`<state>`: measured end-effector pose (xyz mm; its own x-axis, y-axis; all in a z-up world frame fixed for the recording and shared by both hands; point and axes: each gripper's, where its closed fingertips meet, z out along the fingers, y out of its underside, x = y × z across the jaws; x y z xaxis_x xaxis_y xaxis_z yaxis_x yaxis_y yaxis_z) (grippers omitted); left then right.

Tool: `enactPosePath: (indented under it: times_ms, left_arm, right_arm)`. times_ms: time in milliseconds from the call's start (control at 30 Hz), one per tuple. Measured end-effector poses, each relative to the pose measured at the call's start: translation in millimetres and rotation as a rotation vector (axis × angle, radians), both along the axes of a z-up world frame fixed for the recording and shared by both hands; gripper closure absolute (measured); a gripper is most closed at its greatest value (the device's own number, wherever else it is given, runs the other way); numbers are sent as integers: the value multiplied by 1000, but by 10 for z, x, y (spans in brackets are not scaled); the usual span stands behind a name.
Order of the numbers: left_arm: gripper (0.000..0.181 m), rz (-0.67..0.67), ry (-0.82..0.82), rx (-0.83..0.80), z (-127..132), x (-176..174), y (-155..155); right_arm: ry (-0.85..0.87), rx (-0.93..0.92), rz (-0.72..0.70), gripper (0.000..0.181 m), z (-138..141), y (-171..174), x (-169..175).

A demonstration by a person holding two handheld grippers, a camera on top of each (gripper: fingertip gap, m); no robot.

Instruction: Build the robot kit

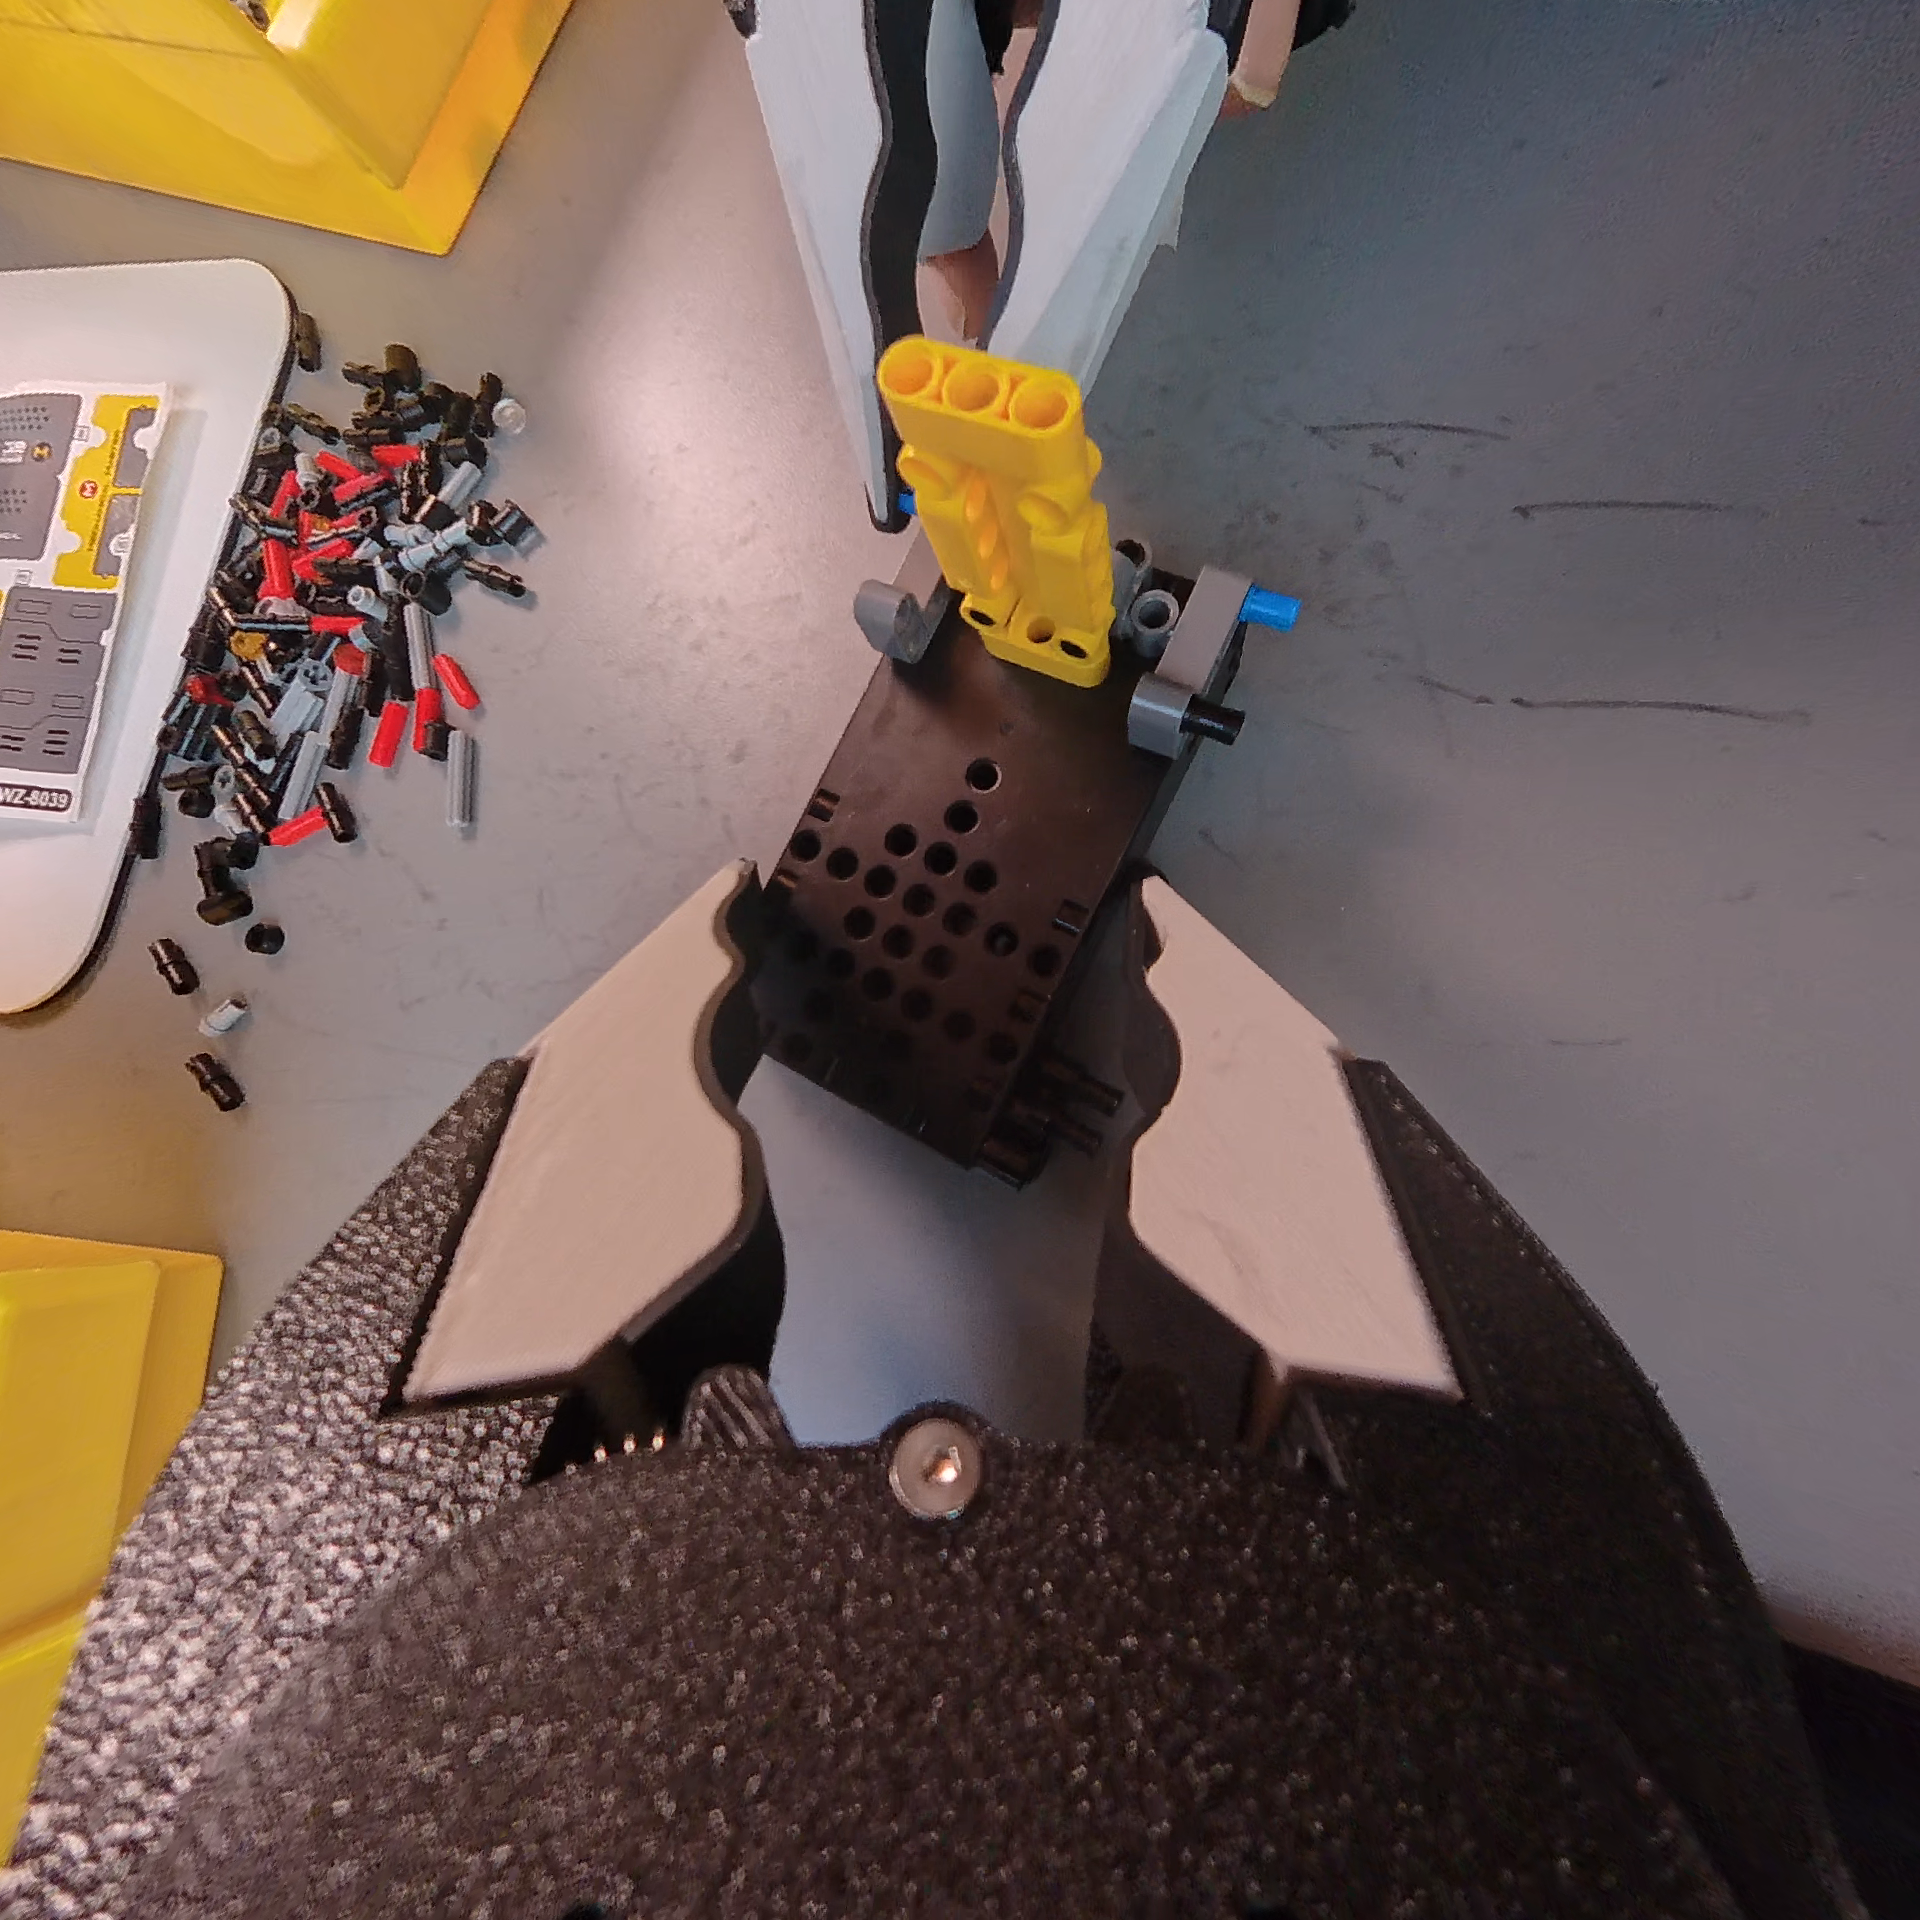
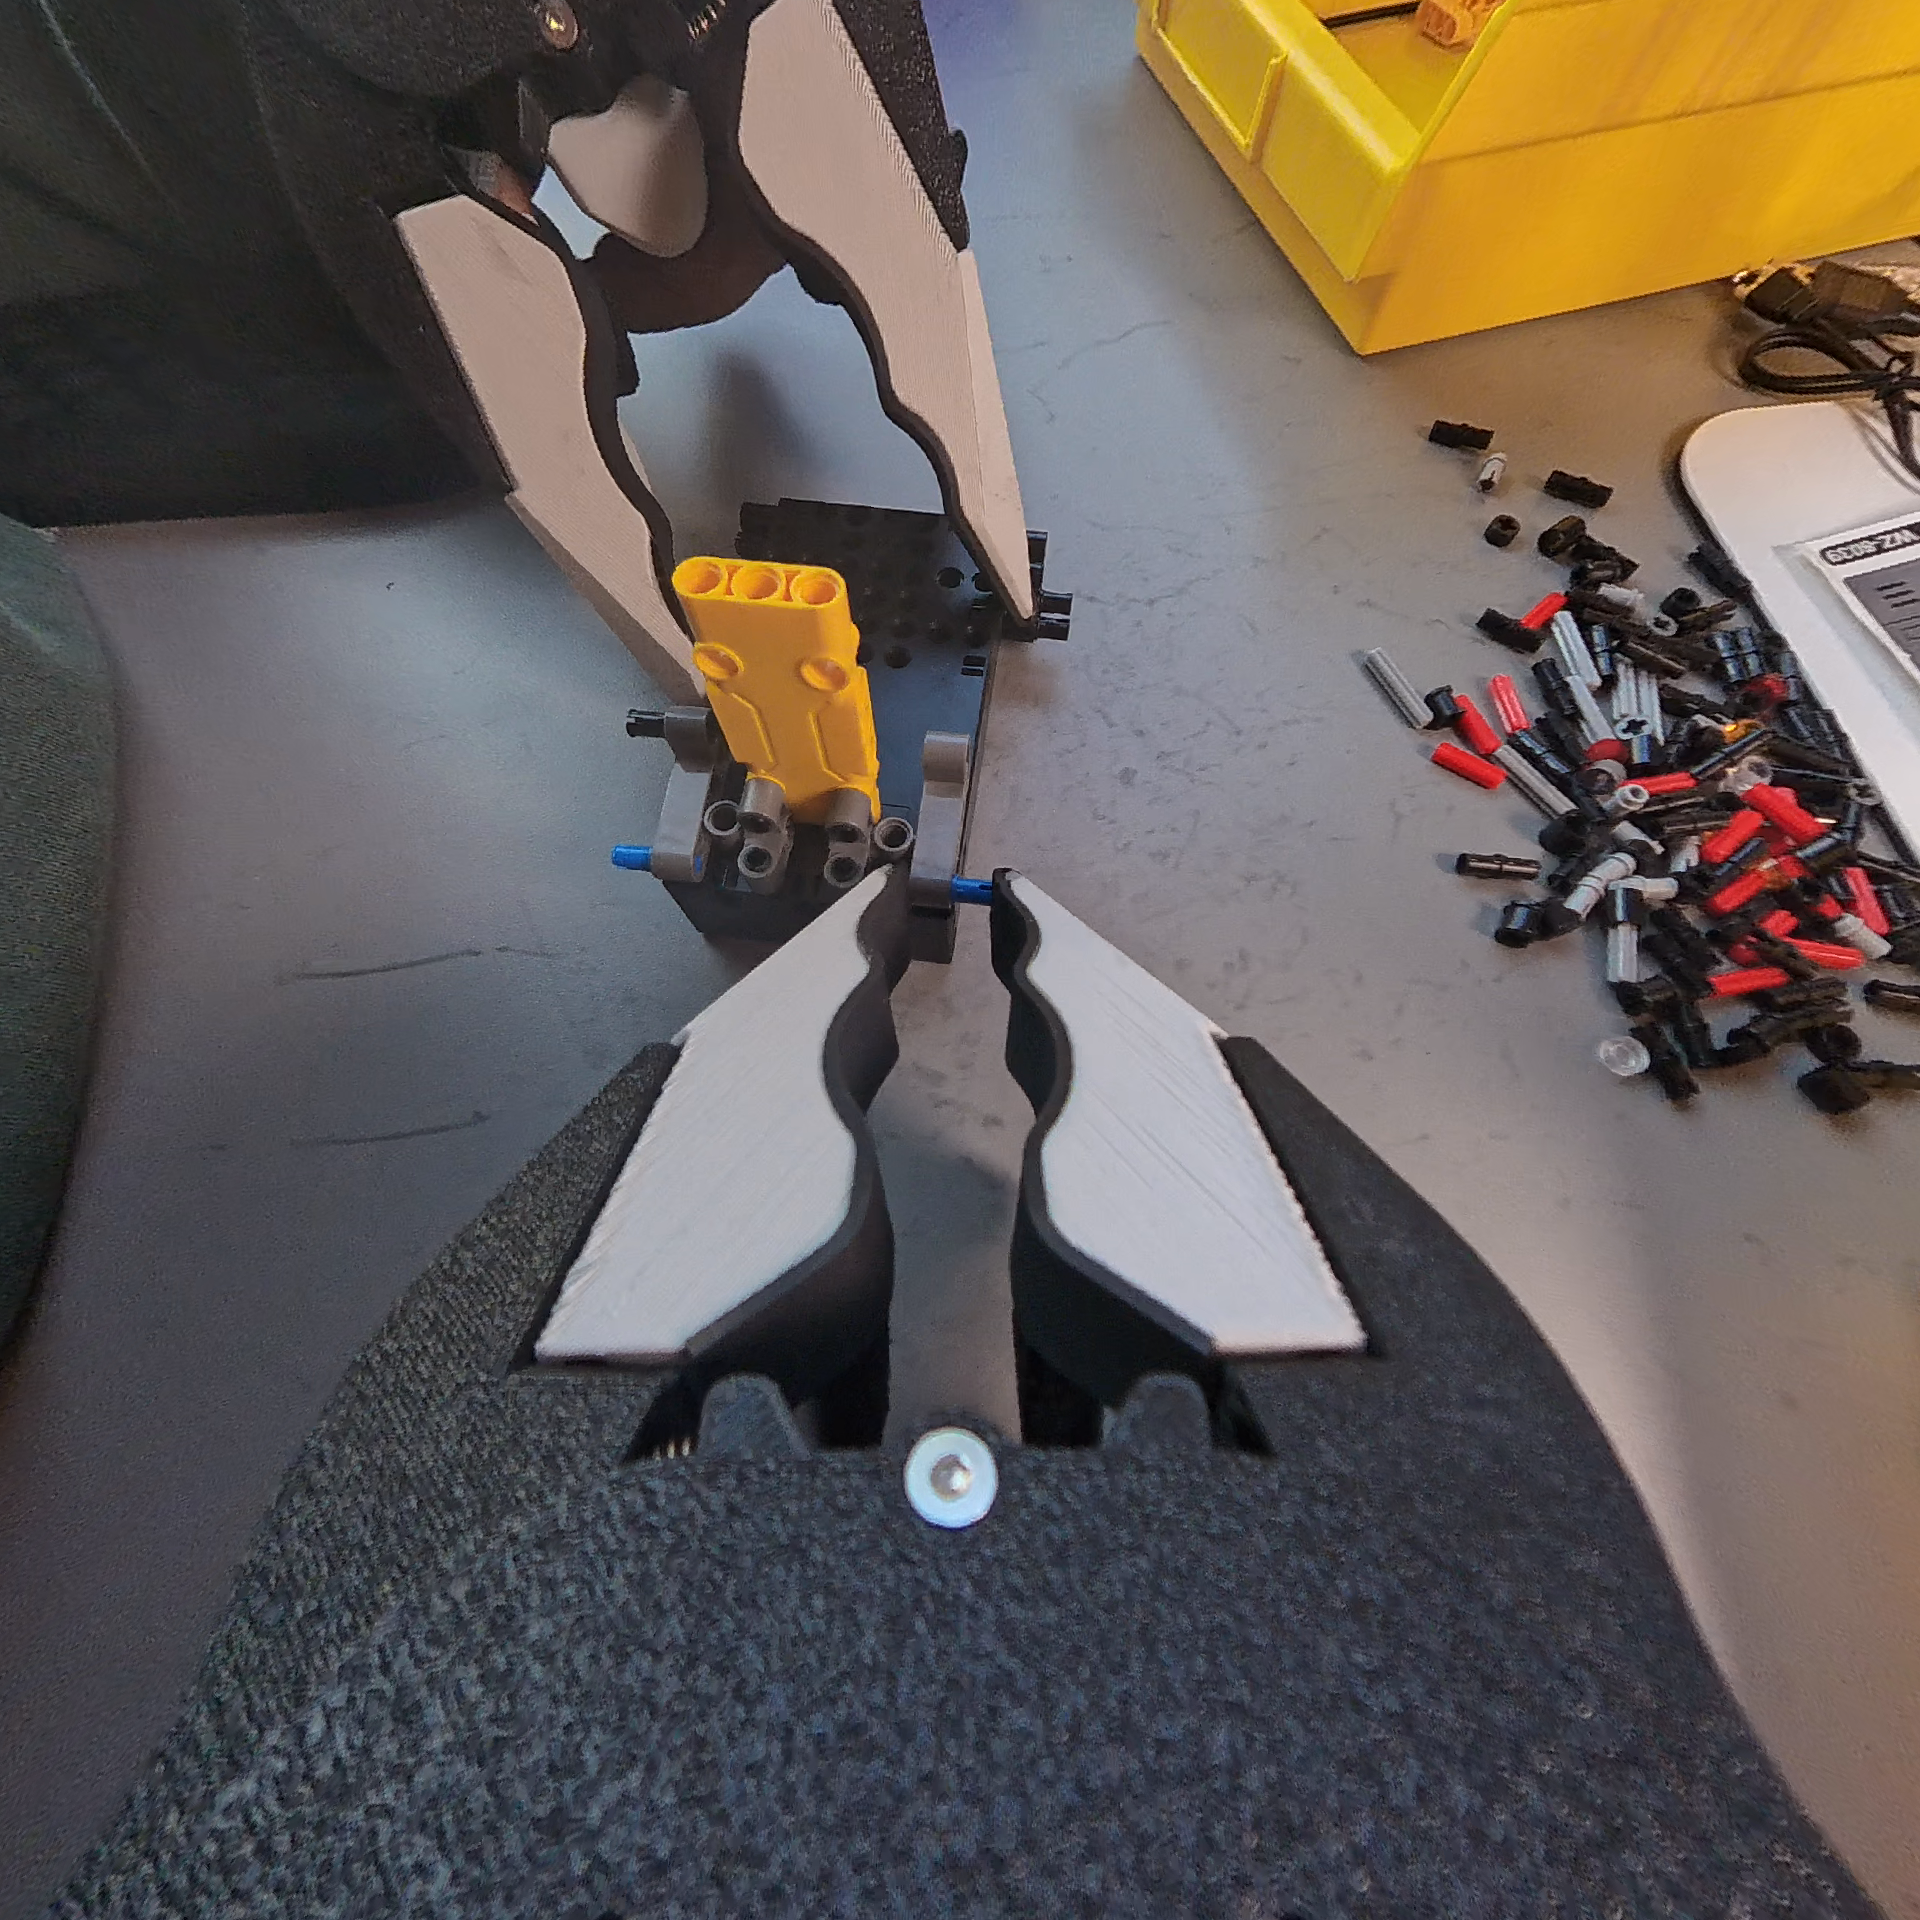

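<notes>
Grey desk point(image 1: 1558, 935), scuffed with a few dark marks, is what everything sits on here. Left tool point(image 1: 940, 894) is clamped across the near end of a black perforated block point(image 1: 935, 831), one finger on each long side, so it's holding that assembly down. The block's long axis runs straight away from the left tool toward 12 o'clock in its own view, and at the far end a yellow three-hole piece point(image 1: 997, 520) stands upright between grey connectors point(image 1: 1184, 665) with blue pins point(image 1: 1270, 606) poking out sideways. From the right wrist view it's the mirror of that: the right tool point(image 2: 940, 883) comes in from the opposite end, jaws narrowed but not closed, tips straddling one blue pin point(image 2: 968, 886) on the grey connector at the block's near corner. Can't tell whether the pads are actually touching the pin or just beside it. So the right tool is the nearer one to that pin, with the pin lying crosswise between its tips, roughly 3-to-9. Off at 9 o'clock in the left view there's a loose pile of black, red and grey pins point(image 1: 332, 623) beside a white tray point(image 1: 156, 312) with a sticker sheet point(image 1: 73, 582), plus yellow bins point(image 1: 260, 104) at 11.
</notes>
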<state>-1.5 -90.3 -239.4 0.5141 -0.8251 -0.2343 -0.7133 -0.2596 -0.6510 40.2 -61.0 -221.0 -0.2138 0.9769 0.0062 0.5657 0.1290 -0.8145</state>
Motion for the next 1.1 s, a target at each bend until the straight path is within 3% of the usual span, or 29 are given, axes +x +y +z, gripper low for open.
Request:
enactPosePath:
  times_ms: [300,633,833,967,1033,1100]
  left_arm:
    - [107,34,-60,35,27,-62,72]
    - [115,77,-121,56,173,-227,98]
    - [127,118,-110,56,197,-391,107]
    - [151,264,-49,115,214,-689,237]
    - [152,357,-43,149,261,-841,308]
    - [148,363,-90,147,306,-830,300]
  right_arm:
    - [-40,-54,-43,165,-13,33,46]
    - [-17,97,119,179,43,-78,193]
    - [-29,251,37,166,179,611,5]
    - [-176,294,91,160,-22,865,-218]
    - [-256,315,94,158,-127,965,-293]
    - [-304,339,103,158,-158,1023,-348]
